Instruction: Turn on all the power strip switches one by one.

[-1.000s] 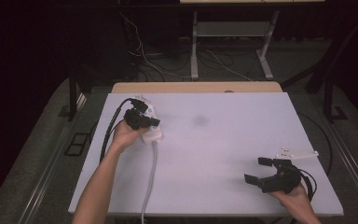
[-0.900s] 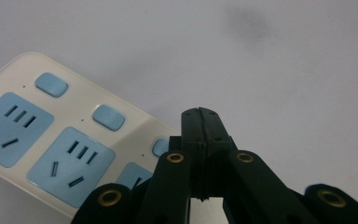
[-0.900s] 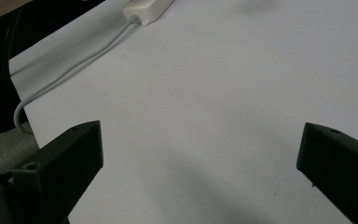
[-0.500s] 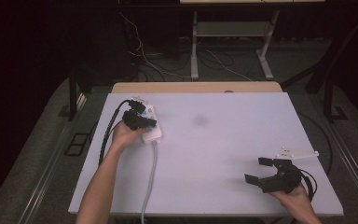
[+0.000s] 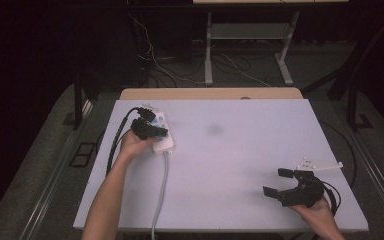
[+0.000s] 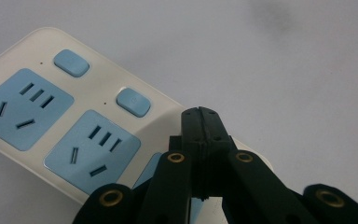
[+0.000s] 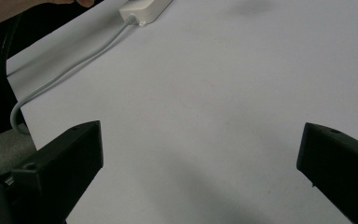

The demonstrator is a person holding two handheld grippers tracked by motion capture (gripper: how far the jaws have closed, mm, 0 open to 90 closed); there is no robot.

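White worktop [image 5: 240, 150]: left gripper [image 6: 200, 122], jaws closed and empty, is edging nearer along the power strip [image 6: 70, 116]; right gripper [image 5: 282, 182] is waiting near-right, jaws wide.

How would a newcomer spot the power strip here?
On the white table, look to the far left part, under the left gripper. There lies a white plastic power strip with pale blue sockets, blue buttons and a grey cable trailing over the near edge; nothing else there has sockets.
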